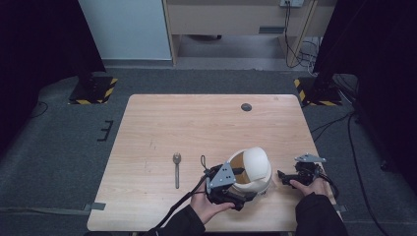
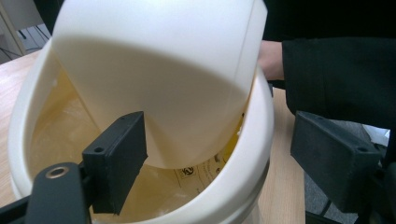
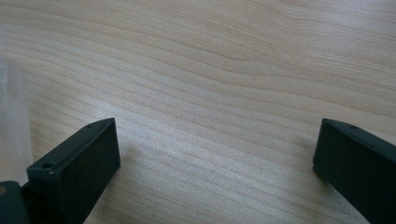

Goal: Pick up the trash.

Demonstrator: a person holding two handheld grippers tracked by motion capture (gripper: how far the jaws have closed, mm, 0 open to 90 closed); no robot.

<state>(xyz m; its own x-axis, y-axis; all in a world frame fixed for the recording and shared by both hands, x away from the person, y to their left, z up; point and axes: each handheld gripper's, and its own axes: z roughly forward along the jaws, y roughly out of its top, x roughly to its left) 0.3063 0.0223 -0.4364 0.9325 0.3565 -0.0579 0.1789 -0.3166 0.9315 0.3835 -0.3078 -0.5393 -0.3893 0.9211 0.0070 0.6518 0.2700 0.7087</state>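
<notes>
A round white pot (image 1: 252, 183) stands near the table's front edge, its domed lid (image 1: 256, 164) tipped up and partly open. The left gripper view shows the pot's yellowish inside (image 2: 65, 126) and a printed label under the lid (image 2: 159, 70). My left gripper (image 1: 246, 186) (image 2: 219, 135) is open and straddles the pot's near rim (image 2: 233, 186), one jaw inside and one outside, with neither pressing on it. Just right of the pot, my right gripper (image 1: 281, 175) (image 3: 218, 135) stands open over bare wood (image 3: 210, 70), nothing between its jaws.
A metal spoon (image 1: 176, 169) lies left of the pot, handle toward the front edge. A small dark round disc (image 1: 246, 106) sits near the far edge of the wooden table (image 1: 196, 123). A dark sleeve (image 2: 336, 74) reaches in past the pot.
</notes>
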